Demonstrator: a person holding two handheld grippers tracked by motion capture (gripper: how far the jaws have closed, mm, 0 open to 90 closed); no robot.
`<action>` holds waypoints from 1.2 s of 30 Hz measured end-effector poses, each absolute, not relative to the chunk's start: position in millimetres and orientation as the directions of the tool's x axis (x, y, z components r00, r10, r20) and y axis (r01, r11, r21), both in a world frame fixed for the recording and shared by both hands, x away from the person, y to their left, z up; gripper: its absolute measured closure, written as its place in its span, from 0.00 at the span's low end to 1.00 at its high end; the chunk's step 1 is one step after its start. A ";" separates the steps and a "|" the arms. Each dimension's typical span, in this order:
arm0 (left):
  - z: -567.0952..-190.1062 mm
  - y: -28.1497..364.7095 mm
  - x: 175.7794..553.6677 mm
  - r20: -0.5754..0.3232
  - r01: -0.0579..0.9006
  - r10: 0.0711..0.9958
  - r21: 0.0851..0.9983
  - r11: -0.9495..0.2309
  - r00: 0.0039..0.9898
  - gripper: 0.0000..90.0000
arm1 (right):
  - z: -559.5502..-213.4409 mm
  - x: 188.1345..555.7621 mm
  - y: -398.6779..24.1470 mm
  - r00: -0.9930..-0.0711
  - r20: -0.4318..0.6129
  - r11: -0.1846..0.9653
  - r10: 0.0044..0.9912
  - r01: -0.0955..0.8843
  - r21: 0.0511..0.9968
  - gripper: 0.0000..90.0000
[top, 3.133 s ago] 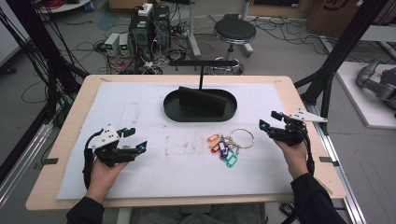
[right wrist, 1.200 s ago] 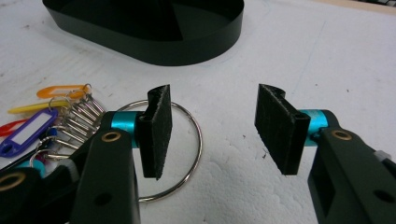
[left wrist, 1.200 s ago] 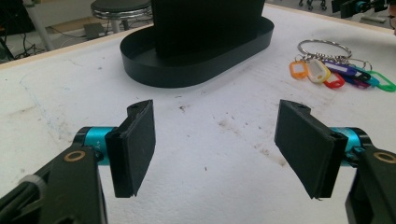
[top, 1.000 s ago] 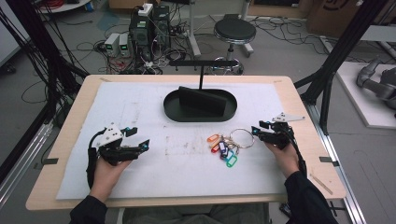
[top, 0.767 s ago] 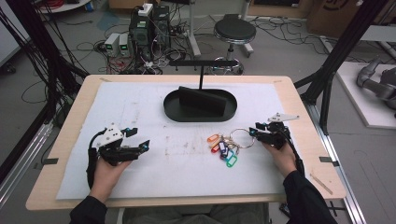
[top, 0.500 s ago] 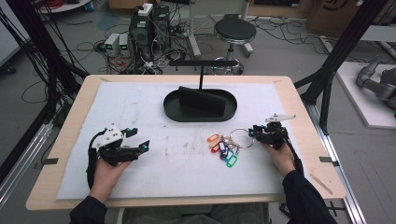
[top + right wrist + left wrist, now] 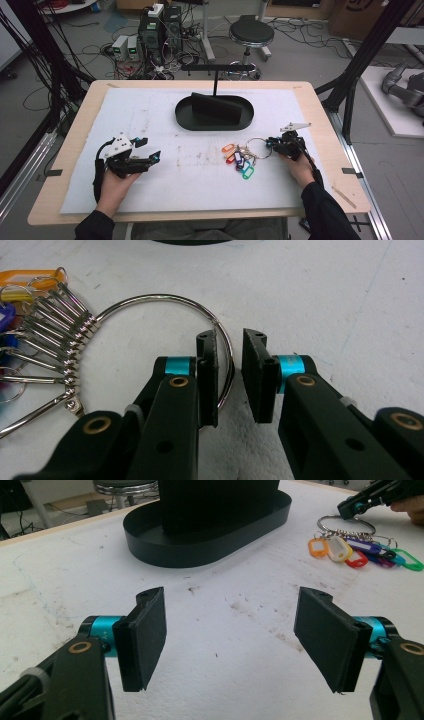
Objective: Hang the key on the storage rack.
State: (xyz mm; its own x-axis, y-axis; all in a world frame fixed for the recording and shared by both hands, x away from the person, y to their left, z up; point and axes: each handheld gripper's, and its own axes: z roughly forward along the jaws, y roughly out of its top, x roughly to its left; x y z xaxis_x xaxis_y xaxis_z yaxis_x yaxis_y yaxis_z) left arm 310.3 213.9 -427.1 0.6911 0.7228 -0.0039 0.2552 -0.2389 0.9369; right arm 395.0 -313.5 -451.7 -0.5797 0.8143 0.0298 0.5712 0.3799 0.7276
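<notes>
The right claw (image 7: 230, 382) is down on the table (image 7: 320, 107) at about four o'clock, its jaws narrowed to a thin gap that straddles the wire of the big key ring (image 7: 165, 302); one jaw sits inside the loop, the other outside, so it looks set to pinch the ring, though I judge the grip not yet closed. The ring lies flat with its coloured tags (image 7: 239, 159) fanned toward the middle, just at five o'clock of the black oval tray (image 7: 185, 117). The upright bar (image 7: 217, 67) rising behind the tray may be meant for hanging. The left claw (image 7: 240, 640) waits at eight o'clock, jaws wide, holding nothing
</notes>
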 end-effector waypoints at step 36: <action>-428.3 212.6 309.9 -0.002 0.252 0.717 0.937 -0.241 0.697 0.33 | -417.9 373.1 -311.8 -0.599 0.171 0.161 0.782 0.459 0.874 0.97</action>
State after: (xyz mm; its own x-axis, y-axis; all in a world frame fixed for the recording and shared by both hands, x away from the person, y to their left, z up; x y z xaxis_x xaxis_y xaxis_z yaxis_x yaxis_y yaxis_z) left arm 309.9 212.6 -428.3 0.6966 0.7174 -0.0023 0.2515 -0.2413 0.9373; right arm 373.1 -311.8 -417.9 -0.5991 0.7822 0.1710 0.4592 0.1608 0.8736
